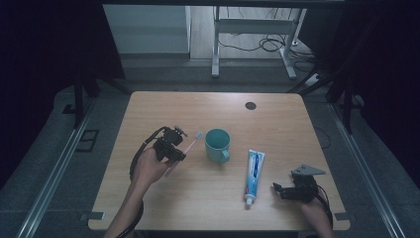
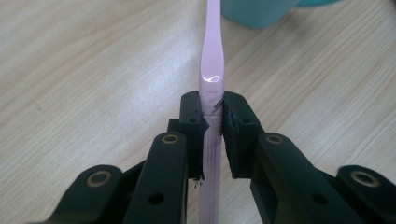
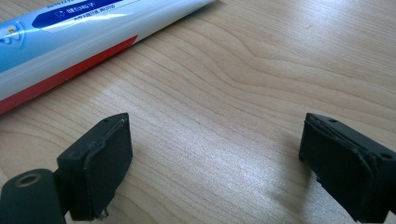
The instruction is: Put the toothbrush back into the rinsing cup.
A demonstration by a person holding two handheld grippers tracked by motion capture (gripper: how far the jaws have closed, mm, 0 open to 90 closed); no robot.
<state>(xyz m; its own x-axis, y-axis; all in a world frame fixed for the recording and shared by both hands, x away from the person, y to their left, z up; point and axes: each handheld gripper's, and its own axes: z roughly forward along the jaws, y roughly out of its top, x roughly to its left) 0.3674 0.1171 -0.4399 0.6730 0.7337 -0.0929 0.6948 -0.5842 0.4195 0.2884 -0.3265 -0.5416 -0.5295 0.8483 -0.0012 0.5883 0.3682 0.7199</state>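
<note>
Left tongs [image 2: 212, 121] pinching pink toothbrush [image 2: 211, 70], head toward teal cup [image 1: 217, 145], right tongs [image 3: 215, 163] spread

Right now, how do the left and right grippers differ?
The left gripper is shut on the pink toothbrush, raised beside the teal cup. The right gripper is open, nothing between its jaws, low near the toothpaste tube. Both have black jaws.

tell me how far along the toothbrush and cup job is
Done: the left hand-held gripper is shut on the pink toothbrush and holds it off the table, head aimed toward the teal cup. In hand: carrying it to the cup. Left: it is not in the cup yet. The toothpaste tube lies untouched; the right hand-held gripper rests open beside it.
</note>
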